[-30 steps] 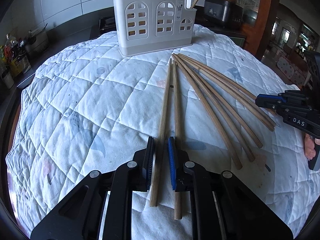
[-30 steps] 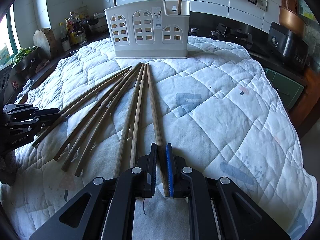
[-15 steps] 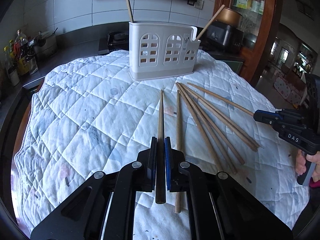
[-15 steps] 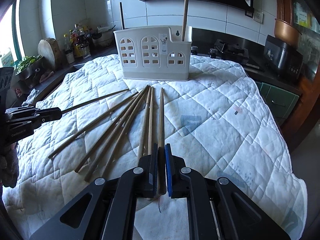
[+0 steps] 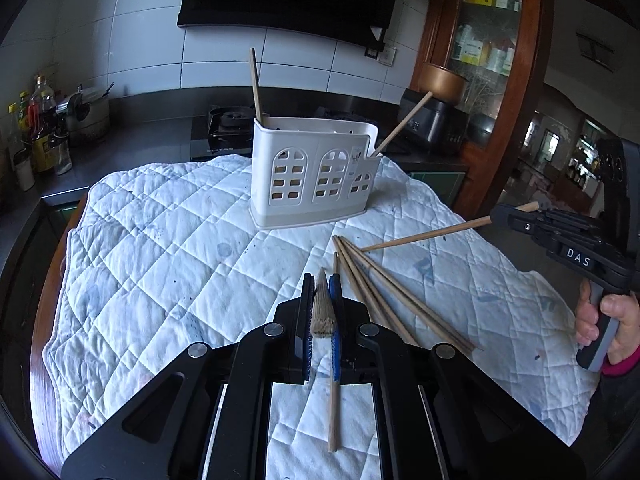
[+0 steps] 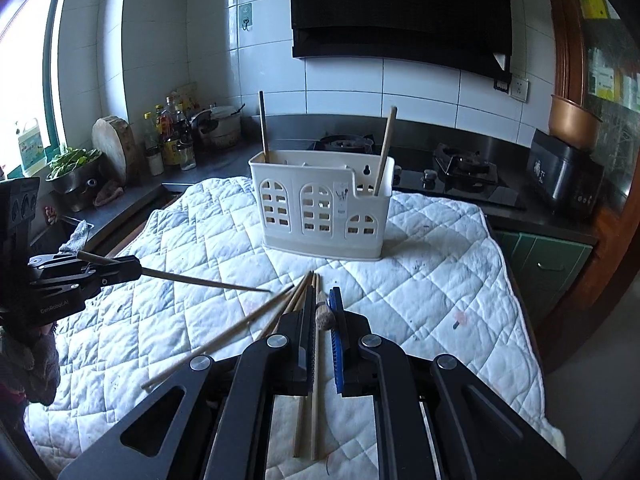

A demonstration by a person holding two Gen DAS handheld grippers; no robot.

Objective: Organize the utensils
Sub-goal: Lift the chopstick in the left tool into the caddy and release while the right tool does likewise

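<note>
A: Where does the holder (image 5: 314,178) sit from each gripper?

B: Dead ahead of both and below them, standing on the quilted tabletop (image 5: 168,248), well apart from either. The left gripper (image 5: 322,304) is clamped tight on one chopstick (image 5: 323,308), seen almost end-on, so its long axis runs straight forward along the fingers toward the holder.

A: And the right one?

B: The right gripper (image 6: 322,320) is closed the same way on its own chopstick (image 6: 323,316), also pointing forward. In the left view that stick (image 5: 428,236) slants down and toward the left gripper, tip over the loose chopsticks (image 5: 384,296) lying on the cloth just ahead of and to the right of the left gripper.

A: Which hand is nearer the holder?

B: Hard to call (the fisheye bends everything); they look about level. The holder has two sticks standing in it already, one at each end.

A: So the next move?

B: Probably carry forward and tip each stick from lying-forward to tip-down over an open compartment. I'd judge the low right-hand pocket suits the right gripper.
</note>
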